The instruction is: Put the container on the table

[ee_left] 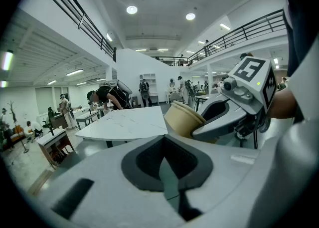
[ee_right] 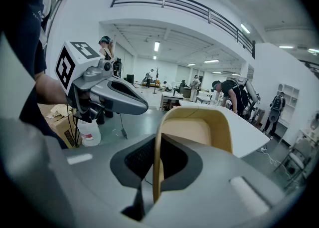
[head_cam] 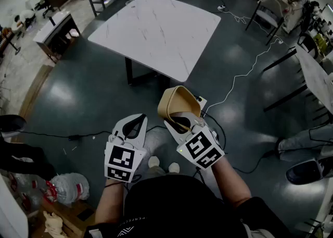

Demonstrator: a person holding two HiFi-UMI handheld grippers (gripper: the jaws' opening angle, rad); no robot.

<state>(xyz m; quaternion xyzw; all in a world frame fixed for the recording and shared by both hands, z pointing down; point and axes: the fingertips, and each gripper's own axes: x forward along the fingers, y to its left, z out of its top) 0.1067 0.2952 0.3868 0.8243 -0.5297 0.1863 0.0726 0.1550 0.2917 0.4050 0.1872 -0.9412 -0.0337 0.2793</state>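
Observation:
A tan paper container hangs in the air over the floor, short of the white marble table. My right gripper is shut on its near rim, and the container's open mouth faces the camera in the right gripper view. In the left gripper view the container shows beside the right gripper's jaws, with the table beyond. My left gripper is held just left of the right one, shut, with nothing between its jaws.
A black cable and a white cable lie on the dark floor. A water jug and a cardboard box sit at the lower left. Another table stands at the right. People work at the far desks.

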